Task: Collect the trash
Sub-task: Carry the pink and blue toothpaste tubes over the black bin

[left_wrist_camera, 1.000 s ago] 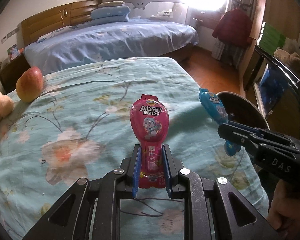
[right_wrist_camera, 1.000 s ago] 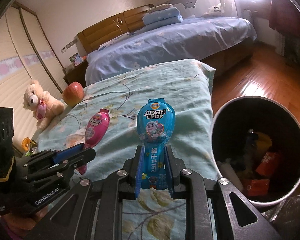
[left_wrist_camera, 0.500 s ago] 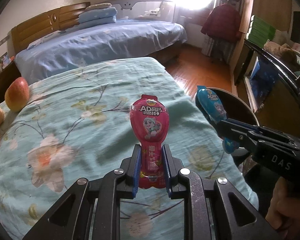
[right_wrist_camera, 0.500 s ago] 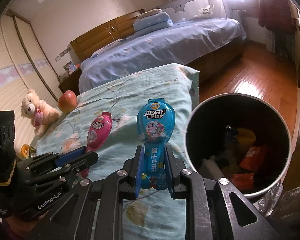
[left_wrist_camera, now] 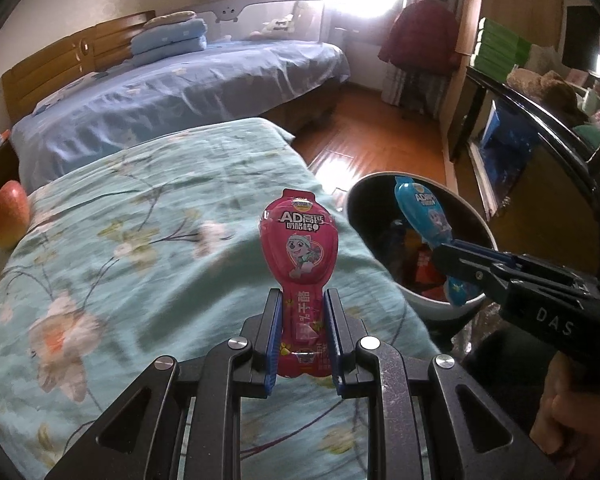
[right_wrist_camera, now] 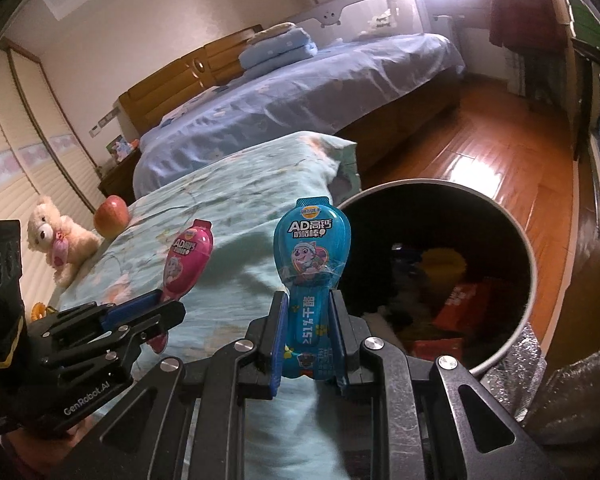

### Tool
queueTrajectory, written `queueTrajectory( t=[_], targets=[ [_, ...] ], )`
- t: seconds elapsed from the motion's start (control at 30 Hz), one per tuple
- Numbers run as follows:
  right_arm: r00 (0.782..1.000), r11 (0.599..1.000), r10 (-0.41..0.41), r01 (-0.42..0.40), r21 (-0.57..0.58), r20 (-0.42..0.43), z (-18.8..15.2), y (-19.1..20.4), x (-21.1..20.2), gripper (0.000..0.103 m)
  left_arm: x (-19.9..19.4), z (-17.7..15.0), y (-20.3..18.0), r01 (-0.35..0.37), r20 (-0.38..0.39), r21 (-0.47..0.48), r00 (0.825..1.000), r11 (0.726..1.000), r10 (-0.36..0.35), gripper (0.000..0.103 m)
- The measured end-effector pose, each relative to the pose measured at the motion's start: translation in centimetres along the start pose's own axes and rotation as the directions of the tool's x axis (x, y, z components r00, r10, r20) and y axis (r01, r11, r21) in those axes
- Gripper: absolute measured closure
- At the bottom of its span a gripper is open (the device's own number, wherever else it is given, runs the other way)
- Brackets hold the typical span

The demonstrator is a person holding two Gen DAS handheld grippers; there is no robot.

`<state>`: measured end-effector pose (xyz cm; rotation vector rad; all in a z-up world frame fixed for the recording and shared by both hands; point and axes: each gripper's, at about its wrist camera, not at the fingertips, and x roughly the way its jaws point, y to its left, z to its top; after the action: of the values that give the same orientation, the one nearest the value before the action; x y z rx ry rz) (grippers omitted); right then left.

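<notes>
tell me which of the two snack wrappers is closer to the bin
The blue plastic snack wrapper in the right gripper, over the round bin; the pink one is over the bedspread.

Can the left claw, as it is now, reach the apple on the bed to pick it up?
Probably not yet: the left claw is already shut on the pink wrapper, so it has no free grip. The apple itself lies unobstructed.

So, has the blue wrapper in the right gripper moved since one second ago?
Yes. The blue wrapper, shut in the right gripper, moved off the floral bed toward the trash bin, now over its mouth.
</notes>
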<state>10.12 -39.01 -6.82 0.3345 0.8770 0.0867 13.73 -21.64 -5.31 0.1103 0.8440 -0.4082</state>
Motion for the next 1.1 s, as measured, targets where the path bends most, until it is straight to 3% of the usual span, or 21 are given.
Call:
queueTrajectory(
  t=[1.1],
  targets=[
    [0.998,0.995,-0.068,0.067,0.074,0.015,1.6,-5.3,-0.5,0.083,3.7,2.9,-4.3,0.026,-0.026,0.074,0.999,0.997,-0.024,0.084]
  ],
)
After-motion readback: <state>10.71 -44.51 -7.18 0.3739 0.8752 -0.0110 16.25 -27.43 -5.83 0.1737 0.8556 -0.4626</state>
